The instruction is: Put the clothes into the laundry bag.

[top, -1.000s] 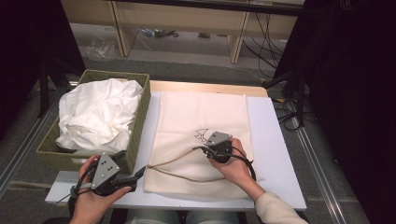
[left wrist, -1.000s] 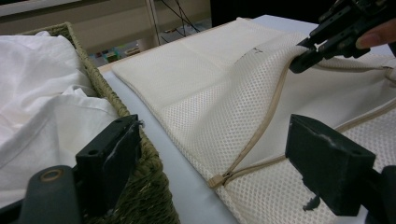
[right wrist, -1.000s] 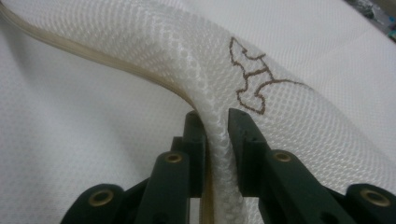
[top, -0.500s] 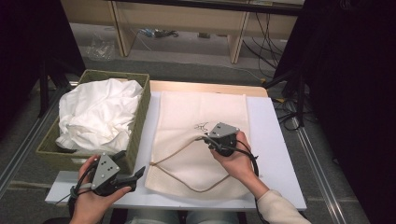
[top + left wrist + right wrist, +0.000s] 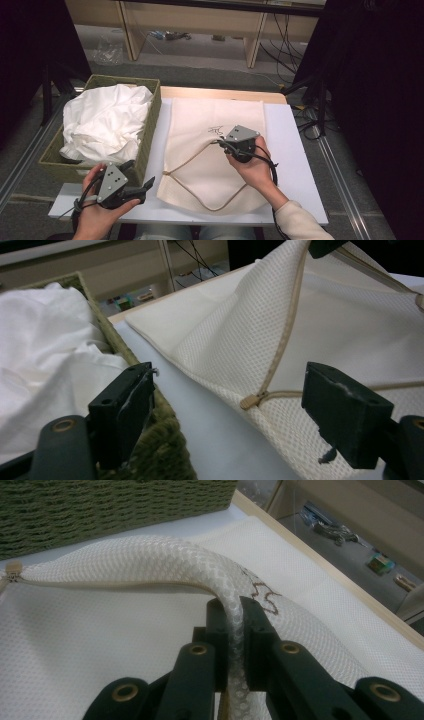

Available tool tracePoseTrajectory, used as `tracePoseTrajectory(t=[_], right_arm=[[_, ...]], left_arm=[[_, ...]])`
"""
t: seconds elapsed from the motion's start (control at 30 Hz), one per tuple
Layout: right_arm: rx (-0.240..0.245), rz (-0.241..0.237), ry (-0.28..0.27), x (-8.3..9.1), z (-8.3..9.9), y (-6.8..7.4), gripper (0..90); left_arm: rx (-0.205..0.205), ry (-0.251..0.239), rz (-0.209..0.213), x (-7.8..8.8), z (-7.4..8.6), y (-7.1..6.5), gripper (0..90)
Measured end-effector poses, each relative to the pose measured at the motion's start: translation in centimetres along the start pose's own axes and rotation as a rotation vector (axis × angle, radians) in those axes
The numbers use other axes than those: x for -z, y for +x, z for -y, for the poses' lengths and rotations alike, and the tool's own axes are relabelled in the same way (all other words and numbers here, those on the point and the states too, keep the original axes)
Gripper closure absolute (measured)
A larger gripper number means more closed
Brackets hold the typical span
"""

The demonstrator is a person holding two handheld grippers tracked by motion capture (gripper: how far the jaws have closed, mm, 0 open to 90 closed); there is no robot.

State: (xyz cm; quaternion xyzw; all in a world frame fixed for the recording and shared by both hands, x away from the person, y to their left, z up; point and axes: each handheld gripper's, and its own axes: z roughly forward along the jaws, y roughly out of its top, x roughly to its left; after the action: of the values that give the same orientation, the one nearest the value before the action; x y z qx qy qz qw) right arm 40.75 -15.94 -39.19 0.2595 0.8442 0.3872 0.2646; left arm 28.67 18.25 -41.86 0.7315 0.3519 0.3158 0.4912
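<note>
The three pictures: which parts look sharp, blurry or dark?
High view: table evenly lit, surroundings nearly black. Left gripper view: mesh bag sharp, near jaws and white cloth soft. Right gripper view: pinched mesh crisp between the right gripper jaws, background floor blurred.

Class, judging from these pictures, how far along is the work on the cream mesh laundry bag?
Done: the cream mesh laundry bag lies flat on the white table. In hand: the right gripper, jaws just closed, pinches its top layer up. Left: the open left gripper waits; the white cloth sits in the green woven basket.
</note>
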Motion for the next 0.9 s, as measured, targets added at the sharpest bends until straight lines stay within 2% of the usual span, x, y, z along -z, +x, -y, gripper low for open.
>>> tracePoseTrajectory(t=[0.03,0.07,0.23,0.27,0.3,0.33,0.37,0.4,0.43,0.53,0.63,0.67,0.7,0.73,0.77,0.8,0.87,0.9], right_arm=[[0.001,-0.003,-0.001,0.0,0.0,0.0,85.0],[0.010,0.015,-0.009,0.1,-0.1,-0.1,84.9],[0.004,0.004,-0.011,0.2,-0.4,-0.2,84.8],[0.004,0.004,-0.011,0.2,-0.4,-0.2,84.8],[0.008,0.007,-0.018,0.2,-0.4,-0.2,84.7],[0.010,0.014,-0.022,0.2,-0.4,-0.2,84.6],[0.005,0.002,-0.017,0.2,-0.4,-0.2,84.6],[0.019,0.012,-0.024,0.2,-0.4,-0.3,84.6],[0.007,0.015,-0.022,0.3,-0.4,-0.2,84.5],[-0.004,0.002,-0.008,0.3,-0.3,-0.1,84.1],[-0.001,0.011,-0.014,0.2,-0.3,-0.1,84.1],[-0.013,-0.001,-0.004,0.1,-0.3,-0.1,84.0],[0.004,0.009,-0.013,0.1,-0.2,-0.2,84.0],[0.007,0.009,-0.013,0.1,-0.2,-0.2,83.9],[0.007,0.010,-0.015,0.0,-0.2,-0.2,83.9],[0.005,0.008,-0.014,0.0,-0.2,-0.2,83.9],[0.007,0.011,-0.016,0.0,-0.2,-0.2,83.8],[0.006,0.007,-0.014,0.1,-0.2,-0.2,83.8]], left_arm=[[0.006,-0.005,-0.010,0.1,-0.3,0.3,18.8],[0.000,-0.005,-0.024,0.1,-0.6,0.6,17.2],[-0.047,0.049,-0.104,-0.8,-2.1,2.9,14.1],[-0.047,0.049,-0.104,-0.8,-2.1,2.9,13.3],[-0.087,0.074,-0.160,-1.6,-2.8,4.1,12.5],[-0.105,0.097,-0.192,-2.0,-3.1,4.9,11.7],[-0.105,0.097,-0.192,-2.0,-3.1,4.9,10.9],[-0.086,0.108,-0.233,-3.1,-3.6,6.4,10.9],[-0.073,0.121,-0.250,-3.6,-3.8,7.2,11.2],[-0.034,0.180,-0.306,-5.2,-4.5,9.3,6.3],[0.019,0.201,-0.347,-6.5,-5.1,11.0,2.6],[0.030,0.207,-0.360,-6.9,-5.3,11.5,1.2],[0.030,0.207,-0.360,-6.9,-5.3,11.5,0.9],[0.061,0.220,-0.363,-7.7,-5.5,12.3,0.8],[0.061,0.220,-0.363,-7.7,-5.5,12.3,0.4],[0.083,0.250,-0.365,-8.5,-5.6,13.1,0.0],[0.094,0.270,-0.369,-8.8,-5.5,13.3,0.0],[0.115,0.310,-0.370,-9.5,-5.2,14.0,0.0]])
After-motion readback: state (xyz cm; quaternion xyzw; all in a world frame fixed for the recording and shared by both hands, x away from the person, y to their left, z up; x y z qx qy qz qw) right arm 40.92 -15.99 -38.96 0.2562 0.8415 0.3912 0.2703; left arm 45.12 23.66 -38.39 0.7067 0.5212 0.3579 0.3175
